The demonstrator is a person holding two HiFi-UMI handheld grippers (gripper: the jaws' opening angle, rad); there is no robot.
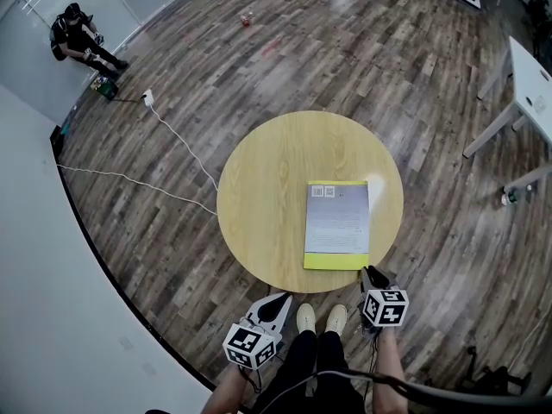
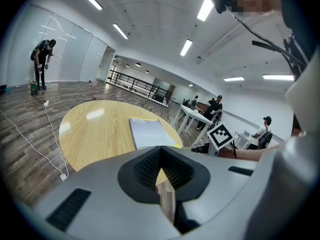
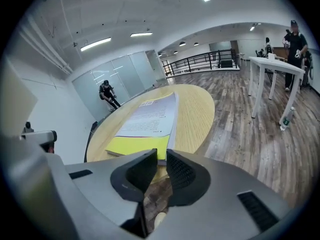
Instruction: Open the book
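1 yellow-and-grey paper book (image 1: 337, 222) being borne by 1 round wooden desk (image 1: 259, 197) | 2 tools | left tool (image 2: 160, 150) being held pressed together | right tool (image 3: 160, 156) being held narrowly spread

The head view looks steeply down on the round surface (image 1: 259, 197). The 2 gripper views look low across it from its near edge, sharing the book (image 1: 337, 225).
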